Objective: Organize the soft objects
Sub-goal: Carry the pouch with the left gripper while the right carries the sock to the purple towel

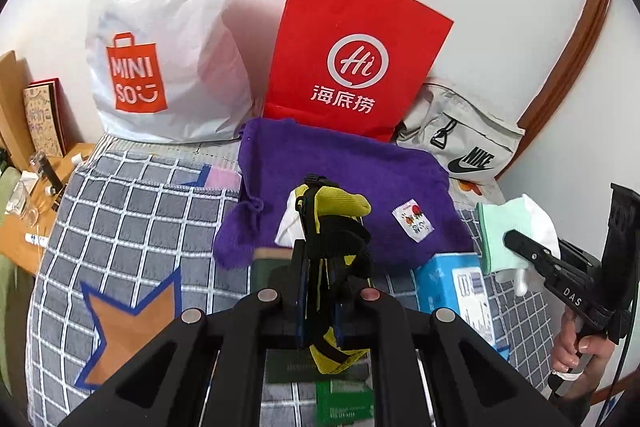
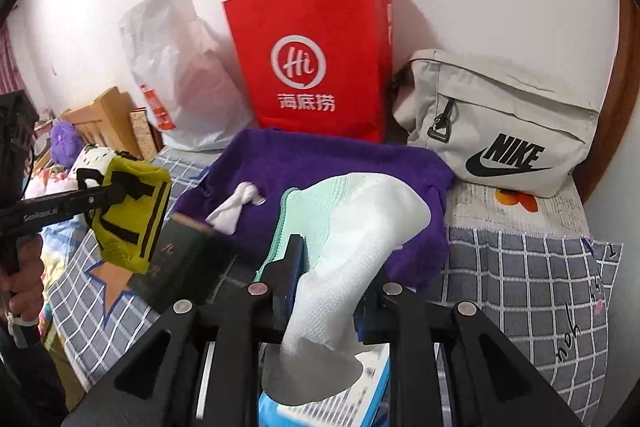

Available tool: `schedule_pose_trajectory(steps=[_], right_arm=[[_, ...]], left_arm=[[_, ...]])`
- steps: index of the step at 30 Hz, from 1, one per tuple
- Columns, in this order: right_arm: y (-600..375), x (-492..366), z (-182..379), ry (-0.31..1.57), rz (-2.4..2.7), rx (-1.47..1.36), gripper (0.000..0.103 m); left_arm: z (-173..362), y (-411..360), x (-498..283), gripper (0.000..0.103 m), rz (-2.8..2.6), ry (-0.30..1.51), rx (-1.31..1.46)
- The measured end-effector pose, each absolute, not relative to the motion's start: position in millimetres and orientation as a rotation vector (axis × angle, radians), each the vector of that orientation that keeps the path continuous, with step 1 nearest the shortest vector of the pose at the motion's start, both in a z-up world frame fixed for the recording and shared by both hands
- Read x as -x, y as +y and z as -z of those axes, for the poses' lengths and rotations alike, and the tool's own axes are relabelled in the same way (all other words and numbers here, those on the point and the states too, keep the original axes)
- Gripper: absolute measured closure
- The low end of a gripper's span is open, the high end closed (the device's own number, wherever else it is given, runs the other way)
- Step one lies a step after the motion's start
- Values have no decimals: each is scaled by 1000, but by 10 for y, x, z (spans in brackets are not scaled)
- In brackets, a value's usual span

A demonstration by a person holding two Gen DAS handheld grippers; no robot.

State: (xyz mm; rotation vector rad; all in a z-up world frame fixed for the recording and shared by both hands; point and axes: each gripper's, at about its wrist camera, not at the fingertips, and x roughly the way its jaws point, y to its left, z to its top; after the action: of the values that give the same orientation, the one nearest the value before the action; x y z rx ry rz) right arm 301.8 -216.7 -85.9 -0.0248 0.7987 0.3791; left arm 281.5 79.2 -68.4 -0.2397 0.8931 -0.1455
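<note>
Left wrist view: the left tool point(image 1: 332, 247) is clamped on a yellow sock point(image 1: 336, 211), held above the purple cloth point(image 1: 348, 183) on the bed point(image 1: 132, 211). The sock hangs loosely through the jaws; it could slip out if the grip eases. Right wrist view: the right tool point(image 2: 332, 267) is closed on a white sock point(image 2: 360, 227), raised over the same cloth, facing the red bag point(image 2: 312, 59). Both hands hold their tools roughly level, well apart; the limp toe could snag the bag rim.
</note>
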Motion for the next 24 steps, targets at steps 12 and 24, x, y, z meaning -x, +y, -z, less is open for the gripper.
schedule_pose_trajectory(steps=[12,24], right_arm=[[-2137,-3868,896,790,-359,57,79],[-2080,-4472,1297,864,-380,71,76]], left_arm=[[802,847,-3551,93,99,923,268],[1025,735,-4282,93,93,973,240]])
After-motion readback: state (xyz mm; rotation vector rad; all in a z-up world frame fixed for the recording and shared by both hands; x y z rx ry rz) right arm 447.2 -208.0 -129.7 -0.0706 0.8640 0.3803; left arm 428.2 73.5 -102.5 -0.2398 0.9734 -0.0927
